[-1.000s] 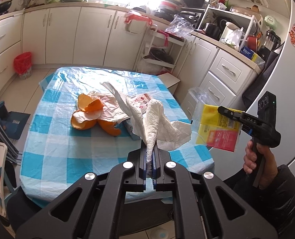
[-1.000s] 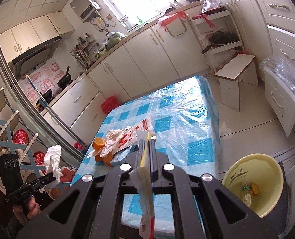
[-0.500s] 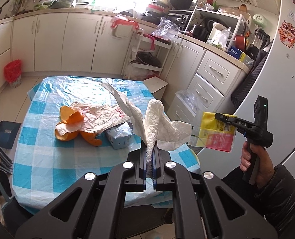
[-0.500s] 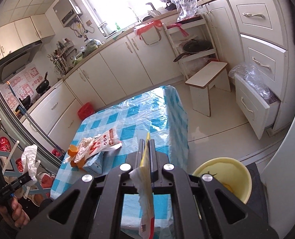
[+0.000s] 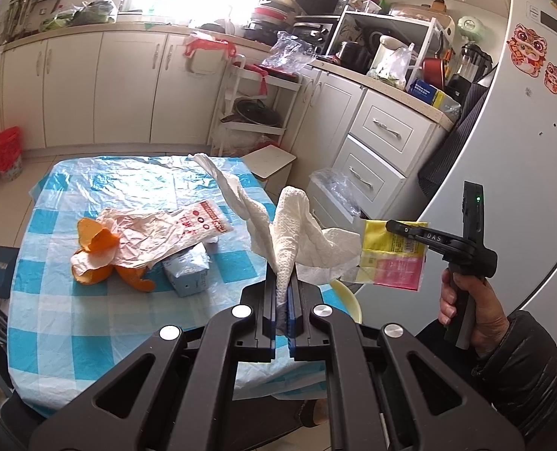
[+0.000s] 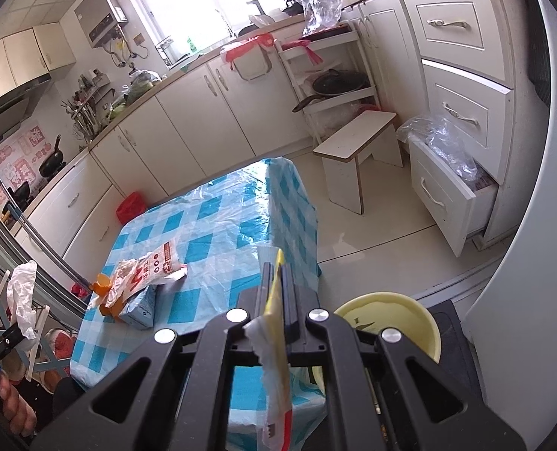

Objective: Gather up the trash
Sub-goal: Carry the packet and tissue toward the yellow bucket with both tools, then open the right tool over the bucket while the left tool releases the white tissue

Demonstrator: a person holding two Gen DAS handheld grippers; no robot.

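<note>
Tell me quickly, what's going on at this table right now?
A person is clearing trash with two handheld grippers. The left gripper is shut on a crumpled paper towel; the right gripper is shut on a yellow wrapper. Orange peel, a printed plastic bag and a small carton lie on the checked table. A yellow bin stands beside it.

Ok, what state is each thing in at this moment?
Left gripper: shut on paper towel.
Right gripper: shut on yellow wrapper.
Yellow bin: open, on the floor by the table.
Bottom drawer: pulled open.
Orange peel: lying on the table under a plastic bag.
</note>
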